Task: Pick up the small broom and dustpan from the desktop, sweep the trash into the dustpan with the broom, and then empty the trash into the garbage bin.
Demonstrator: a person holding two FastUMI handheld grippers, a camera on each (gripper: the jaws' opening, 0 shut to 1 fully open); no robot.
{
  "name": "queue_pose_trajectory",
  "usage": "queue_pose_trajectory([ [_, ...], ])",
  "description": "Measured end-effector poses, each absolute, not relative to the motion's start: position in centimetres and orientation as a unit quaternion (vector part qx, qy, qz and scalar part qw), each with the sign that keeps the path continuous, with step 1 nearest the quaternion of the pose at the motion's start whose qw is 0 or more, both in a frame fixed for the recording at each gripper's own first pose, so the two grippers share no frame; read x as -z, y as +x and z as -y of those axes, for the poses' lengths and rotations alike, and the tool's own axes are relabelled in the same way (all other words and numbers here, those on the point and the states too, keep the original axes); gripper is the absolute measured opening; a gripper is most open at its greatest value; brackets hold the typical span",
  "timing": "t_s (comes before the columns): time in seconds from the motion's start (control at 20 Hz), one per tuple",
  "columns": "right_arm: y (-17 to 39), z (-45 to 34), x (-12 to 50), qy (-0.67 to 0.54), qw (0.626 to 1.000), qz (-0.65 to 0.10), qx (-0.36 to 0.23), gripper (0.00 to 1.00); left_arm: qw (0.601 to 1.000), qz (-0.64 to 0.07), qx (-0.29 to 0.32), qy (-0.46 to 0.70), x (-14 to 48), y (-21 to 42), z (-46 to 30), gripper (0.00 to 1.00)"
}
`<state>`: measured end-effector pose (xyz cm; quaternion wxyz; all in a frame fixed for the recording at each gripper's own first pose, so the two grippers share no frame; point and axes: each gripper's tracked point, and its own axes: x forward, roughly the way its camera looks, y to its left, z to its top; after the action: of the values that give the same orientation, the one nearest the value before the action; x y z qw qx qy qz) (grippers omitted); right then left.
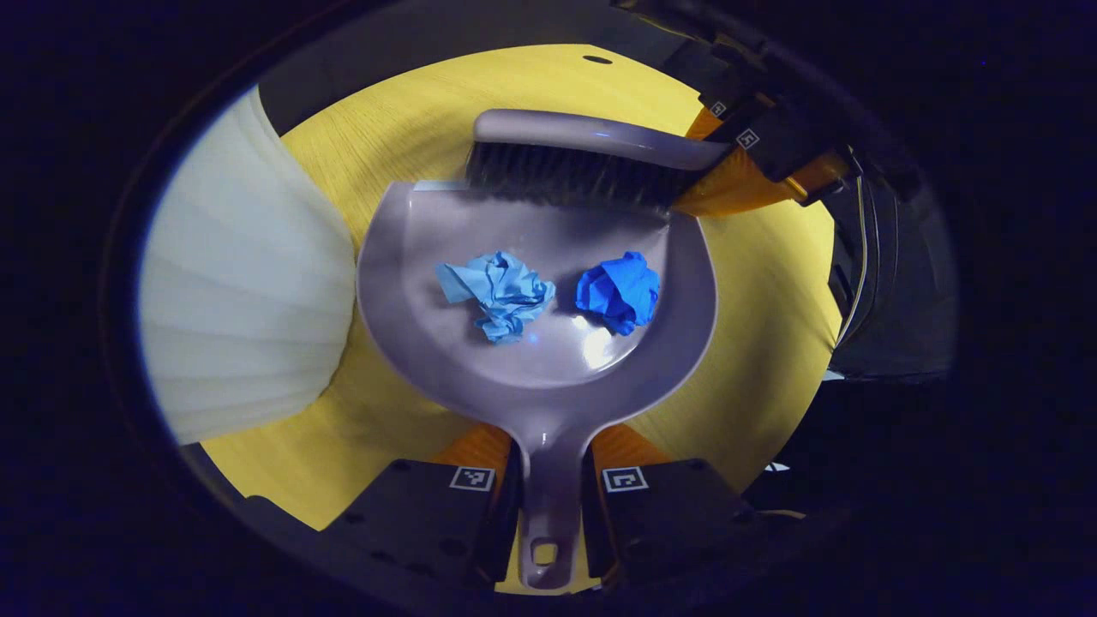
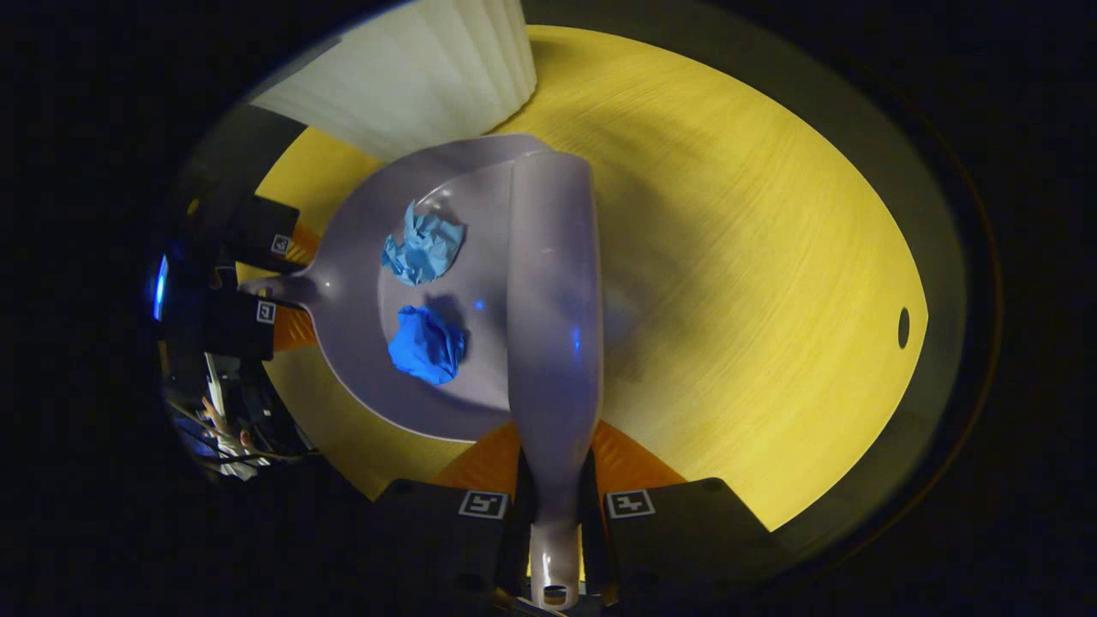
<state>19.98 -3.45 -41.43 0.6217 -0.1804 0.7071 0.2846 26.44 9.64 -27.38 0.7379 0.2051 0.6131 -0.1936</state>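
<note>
- White ribbed garbage bin stood at far left of the left gripper view, just beside the dustpan's rim; nothing had been tipped into it as far as could be seen.
- Left claw was clamped on the dustpan handle, one finger to each side, pan lying over the yellow worktop.
- Pale blue paper wad and darker blue wad both lay inside the pan, apart from each other. Sweeping judged complete.
- Broom bristles rested at the pan's open lip, closing it off.
- Right claw gripped the broom handle, seen in the right gripper view.
- Remaining, by judgement: lift the pan, carry it to the bin, empty it.
</note>
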Motion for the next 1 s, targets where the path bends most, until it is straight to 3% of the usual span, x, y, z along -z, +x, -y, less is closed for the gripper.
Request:
queue_pose_trajectory([
  [0.15,21.8,5.6,41.9,-0.197,0.651,-0.686,-0.258,0.27,0.759,-0.602,0.198,0.15,27.1,25.0,-8.9,0.29],
  [0.25,22.2,6.0,42.3,-0.145,0.668,-0.69,-0.238,0.28,0.774,-0.589,0.195,0.128,25.1,24.0,-9.1,0.3],
  [0.5,22.2,9.1,46.0,-0.108,0.69,-0.688,-0.198,0.27,0.805,-0.561,0.174,0.083,20.4,21.5,-11.3,0.3],
  [0.65,20.5,9.7,45.8,-0.054,0.709,-0.681,-0.174,0.27,0.823,-0.541,0.139,0.104,18.5,21.9,-11.5,0.29],
  [0.9,20.5,9.9,46.3,-0.021,0.705,-0.687,-0.174,0.27,0.864,-0.497,0.056,0.053,12.0,24.3,-10.8,0.29],
  [1.0,20.3,10.0,46.9,0.016,0.702,-0.689,-0.18,0.27,0.878,-0.471,0.021,0.083,8.7,26.5,-12.5,0.29],
])
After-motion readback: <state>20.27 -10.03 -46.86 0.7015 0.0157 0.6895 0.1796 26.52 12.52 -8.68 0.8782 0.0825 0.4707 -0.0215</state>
